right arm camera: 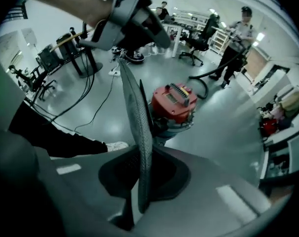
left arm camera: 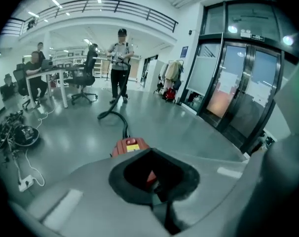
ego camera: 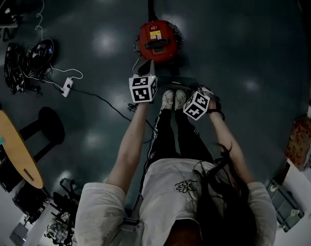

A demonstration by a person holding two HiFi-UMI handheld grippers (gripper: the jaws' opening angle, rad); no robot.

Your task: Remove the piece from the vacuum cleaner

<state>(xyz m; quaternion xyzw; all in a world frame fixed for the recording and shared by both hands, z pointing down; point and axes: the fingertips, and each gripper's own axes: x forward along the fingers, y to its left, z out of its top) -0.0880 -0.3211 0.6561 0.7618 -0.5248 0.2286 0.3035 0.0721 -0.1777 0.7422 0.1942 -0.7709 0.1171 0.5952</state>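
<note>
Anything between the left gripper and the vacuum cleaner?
Nothing visible. The left gripper, jaws together, looks straight at the red vacuum cleaner with nothing in front of it. The hose runs off behind the vacuum. The thin grey perforated piece is clamped in the right gripper and does not show in the left gripper view.

The head view looks steeply down from above the person's head onto the floor, with the red vacuum cleaner [ego camera: 157, 40] just past the feet. The left gripper view sits low and faces across the hall over that vacuum cleaner [left arm camera: 131, 145], close ahead. The right gripper view looks past the mesh piece [right arm camera: 139, 132] in its jaws at the vacuum cleaner [right arm camera: 173, 102] and the left gripper [right arm camera: 154, 33]. Both gripper views take in a standing person [left arm camera: 121, 65] beyond.
</note>
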